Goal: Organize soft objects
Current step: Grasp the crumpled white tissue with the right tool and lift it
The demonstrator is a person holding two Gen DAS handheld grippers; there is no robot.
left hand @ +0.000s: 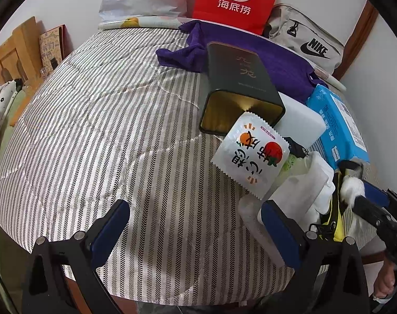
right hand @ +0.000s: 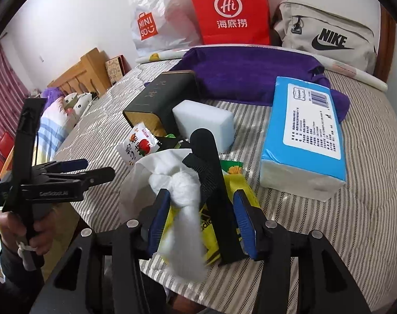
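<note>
My right gripper [right hand: 201,217] is closed around a white wad of cotton cloth [right hand: 184,209] and part of a yellow-and-black bag with a black strap [right hand: 211,172]; the cloth hangs between the blue pads. The same cloth [left hand: 352,189] shows in the left wrist view at the right gripper's tip. My left gripper [left hand: 196,225] is open and empty above the striped bed cover, left of the pile. The pile holds a white snack packet [left hand: 253,157], a white tissue wrap [left hand: 303,183], a white foam block [right hand: 203,123], a blue tissue pack [right hand: 303,136] and a purple towel [right hand: 250,76].
A dark tin box [left hand: 240,91] lies on its side, open end toward me. A red paper bag [right hand: 230,10], a Miniso plastic bag [right hand: 154,23] and a grey Nike bag [right hand: 329,36] stand along the wall. A wooden headboard [right hand: 80,73] and pillows are at the left.
</note>
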